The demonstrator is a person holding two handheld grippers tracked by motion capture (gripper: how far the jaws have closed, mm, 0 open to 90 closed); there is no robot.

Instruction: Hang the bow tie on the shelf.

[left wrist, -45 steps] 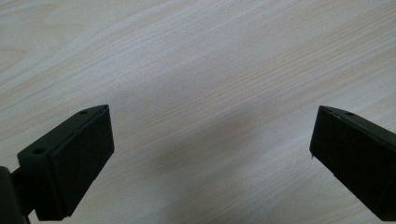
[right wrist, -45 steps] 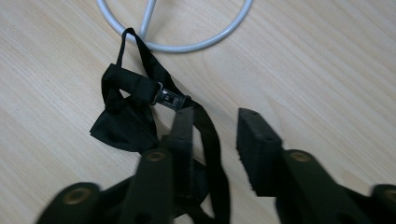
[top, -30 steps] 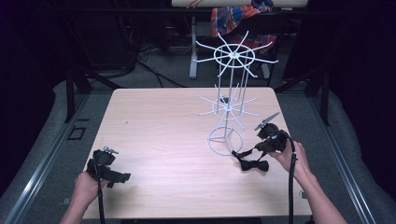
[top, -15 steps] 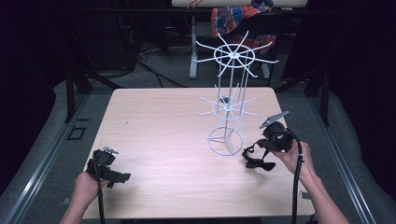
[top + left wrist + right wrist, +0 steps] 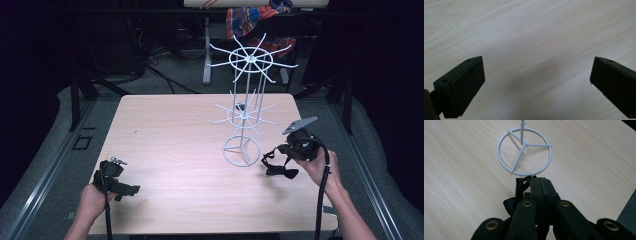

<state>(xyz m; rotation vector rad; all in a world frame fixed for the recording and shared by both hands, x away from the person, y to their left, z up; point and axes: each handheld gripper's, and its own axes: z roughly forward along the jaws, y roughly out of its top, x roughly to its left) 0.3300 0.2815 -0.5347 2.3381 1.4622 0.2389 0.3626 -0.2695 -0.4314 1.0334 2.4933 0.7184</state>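
**Bow tie lifted, rack hook comes next**

The right hand-held gripper (image 5: 278, 159) has its jaws pressed together on a black bow tie (image 5: 280, 167), pinching the strap near the bow. In the high view the bow tie hangs from the jaws just to the right of the white wire rack (image 5: 245, 112), and it looks to be clear of the counter (image 5: 170, 150) or barely above it; I cannot tell for certain whether its lowest edge touches the wood. In the right gripper view the closed jaws point toward the rack's ring-shaped base (image 5: 524, 151), with a fold of black fabric (image 5: 520, 187) bunched on their left side.

The left hand-held gripper (image 5: 131, 189) rests low at the near left corner of the counter, well apart from the rack, its jaws spread wide with nothing but bare wood between them.

The step in hand looks like carrying the bow tie to the rack to hang it. The next move calls for raising the tie to the height of one of the rack's arms, probably the lower ring of spokes (image 5: 243, 115) nearest the right hand, and slipping the strap loop over a spoke tip. The loop must be open enough to catch; if it hangs collapsed, the idle left hand-held gripper may be needed to spread it or to steady the light rack.
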